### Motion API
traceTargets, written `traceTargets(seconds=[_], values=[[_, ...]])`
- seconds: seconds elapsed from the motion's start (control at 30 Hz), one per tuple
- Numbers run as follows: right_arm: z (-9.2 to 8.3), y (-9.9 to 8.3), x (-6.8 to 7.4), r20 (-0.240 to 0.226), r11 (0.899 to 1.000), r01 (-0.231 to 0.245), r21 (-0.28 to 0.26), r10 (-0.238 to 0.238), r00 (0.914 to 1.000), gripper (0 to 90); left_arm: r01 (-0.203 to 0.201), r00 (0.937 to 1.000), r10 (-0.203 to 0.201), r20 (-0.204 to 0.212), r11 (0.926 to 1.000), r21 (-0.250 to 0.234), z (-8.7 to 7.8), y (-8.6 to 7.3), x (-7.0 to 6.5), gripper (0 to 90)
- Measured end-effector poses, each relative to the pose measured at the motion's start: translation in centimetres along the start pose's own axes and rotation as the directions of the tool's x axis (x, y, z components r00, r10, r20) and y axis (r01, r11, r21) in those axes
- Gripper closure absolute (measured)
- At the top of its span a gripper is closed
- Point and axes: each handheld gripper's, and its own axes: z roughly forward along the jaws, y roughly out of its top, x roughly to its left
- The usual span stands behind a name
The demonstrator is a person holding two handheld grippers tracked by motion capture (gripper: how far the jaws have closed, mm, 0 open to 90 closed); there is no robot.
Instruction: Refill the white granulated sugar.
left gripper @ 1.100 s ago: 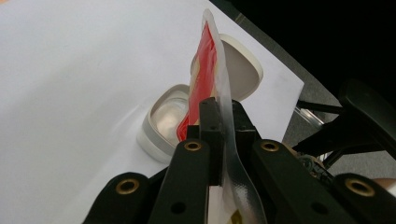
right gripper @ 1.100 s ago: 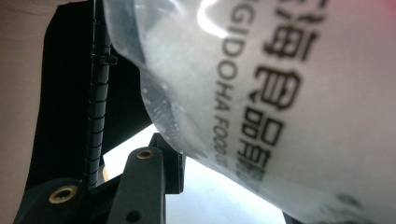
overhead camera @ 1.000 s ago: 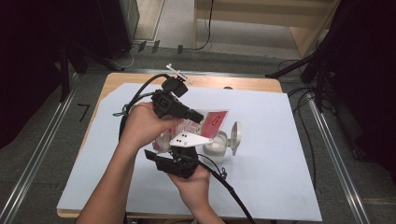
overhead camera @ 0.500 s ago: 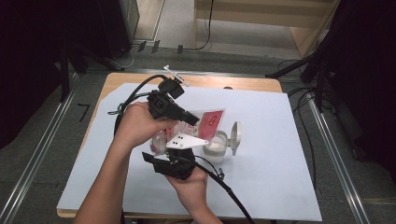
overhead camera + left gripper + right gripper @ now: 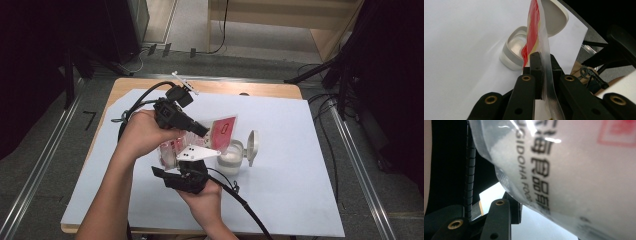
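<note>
A clear plastic bag [image 5: 223,129] with a red label and white grains hangs tilted over an open white container [image 5: 231,157], whose lid [image 5: 251,146] stands flipped up to the right. My left gripper [image 5: 202,131] is shut on the bag's flat top edge [image 5: 534,25], with the container [image 5: 514,47] just beyond. From below, my right gripper [image 5: 187,161] reaches up to the bag's bulging lower part. In the right gripper view, one finger [image 5: 501,217] presses the bag [image 5: 574,170], which hides the other finger.
A white sheet [image 5: 300,175] covers the wooden table [image 5: 270,89]. Cables trail from both grippers across the sheet toward the near edge and the left. Metal rails run along both sides of the table, and dark equipment stands at the far right.
</note>
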Motion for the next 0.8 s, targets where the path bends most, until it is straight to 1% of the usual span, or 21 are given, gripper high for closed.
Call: traceTargets(seconds=[0.2,0.27,0.33,0.4,0.43,0.6,0.7,0.8], values=[[0.3,-0.3,-0.1,-0.002,1.000,0.016,0.017,-0.016,0.9999,60.5,0.014,0.9999,-0.014,0.004,0.9999,0.004,0.0,-0.4,0.3,87.6],[0.4,-0.4,-0.1,-0.004,0.999,0.021,0.027,-0.021,0.9998,60.3,0.012,0.9999,-0.012,0.002,0.9998,0.013,-0.1,-0.5,0.4,87.6],[0.5,-0.5,-0.2,-0.002,0.999,0.036,0.032,-0.036,0.9994,60.1,0.014,0.9999,-0.014,-0.003,0.9997,0.019,-0.1,-0.6,0.5,87.6],[0.6,-0.6,-0.2,-0.005,0.998,0.043,0.044,-0.043,0.9991,60.1,0.018,0.9998,-0.018,0.002,0.9995,0.025,-0.1,-0.7,0.6,87.6],[0.7,-0.6,-0.2,-0.007,0.998,0.042,0.047,-0.042,0.9991,60.1,0.028,0.9996,-0.028,0.005,0.9993,0.025,0.0,-0.8,0.7,87.6],[1.0,-1.1,-0.3,-0.014,0.998,0.033,0.062,-0.032,0.9994,59.5,0.029,0.9996,-0.029,0.002,0.9985,0.046,0.2,-1.0,1.0,87.3],[1.1,-1.2,-0.3,-0.012,0.997,0.040,0.065,-0.039,0.9991,59.4,0.024,0.9997,-0.024,0.000,0.9982,0.056,0.2,-1.0,1.1,87.3],[1.3,-1.4,-0.4,-0.009,0.996,0.058,0.070,-0.057,0.9983,59.3,0.025,0.9997,-0.025,-0.004,0.9978,0.061,0.3,-1.0,1.0,87.3]])
